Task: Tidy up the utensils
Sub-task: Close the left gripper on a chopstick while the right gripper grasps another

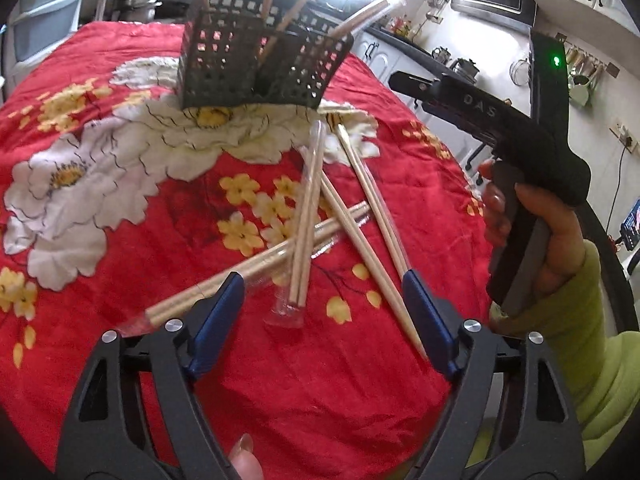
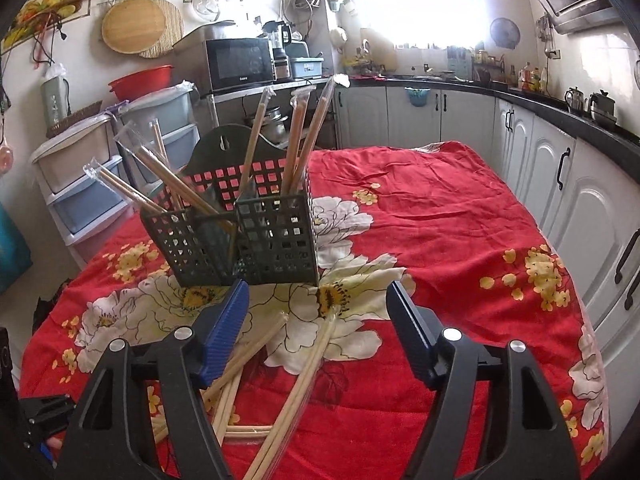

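Observation:
Several pairs of wooden chopsticks in clear sleeves (image 1: 308, 216) lie crossed on the red flowered tablecloth (image 1: 120, 220). My left gripper (image 1: 324, 284) hangs low over the pile, open. One sleeved pair (image 1: 298, 280) lies between its blue pads, and neither pad touches it. Behind the pile stands a black perforated holder (image 1: 256, 64) with several sleeved pairs upright in it. In the right wrist view, my right gripper (image 2: 316, 292) is open just in front of the holder (image 2: 248, 236). Loose chopsticks (image 2: 304, 380) lie below its fingers.
A hand in a green sleeve (image 1: 576, 300) holds the right gripper's body (image 1: 520, 132) at the right of the pile. White cabinets (image 2: 540, 160) run along the table's right side. Plastic drawers (image 2: 80, 184) and a microwave (image 2: 240, 62) stand at the back left.

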Demonstrator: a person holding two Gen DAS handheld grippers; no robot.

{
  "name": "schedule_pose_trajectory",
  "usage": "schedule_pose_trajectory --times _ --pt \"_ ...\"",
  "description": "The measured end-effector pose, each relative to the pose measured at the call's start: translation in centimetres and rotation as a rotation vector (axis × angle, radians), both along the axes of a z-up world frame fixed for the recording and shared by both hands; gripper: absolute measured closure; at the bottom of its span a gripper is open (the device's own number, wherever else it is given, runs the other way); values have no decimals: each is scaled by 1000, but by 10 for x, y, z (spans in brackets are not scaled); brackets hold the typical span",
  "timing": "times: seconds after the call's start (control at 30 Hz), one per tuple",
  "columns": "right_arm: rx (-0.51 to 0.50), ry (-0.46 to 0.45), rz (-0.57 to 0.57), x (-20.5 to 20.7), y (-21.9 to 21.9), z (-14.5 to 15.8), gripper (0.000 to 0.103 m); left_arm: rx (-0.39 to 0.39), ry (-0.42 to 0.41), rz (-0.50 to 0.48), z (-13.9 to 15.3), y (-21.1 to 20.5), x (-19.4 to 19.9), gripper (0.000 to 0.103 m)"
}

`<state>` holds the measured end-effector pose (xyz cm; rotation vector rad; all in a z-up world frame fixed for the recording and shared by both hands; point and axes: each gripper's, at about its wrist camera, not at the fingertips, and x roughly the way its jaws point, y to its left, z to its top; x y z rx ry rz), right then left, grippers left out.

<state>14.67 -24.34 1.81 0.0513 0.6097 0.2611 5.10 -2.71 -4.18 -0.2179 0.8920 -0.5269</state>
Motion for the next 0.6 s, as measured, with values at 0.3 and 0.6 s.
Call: schedule_pose_trajectory --times 0.3,0.6 --pt "-25 112 -3 18 3 -25 44 13 44 -13 -12 -9 4 52" --pt "19 278 -2 48 -2 -58 61 -23 60 10 -17 -3 14 64"
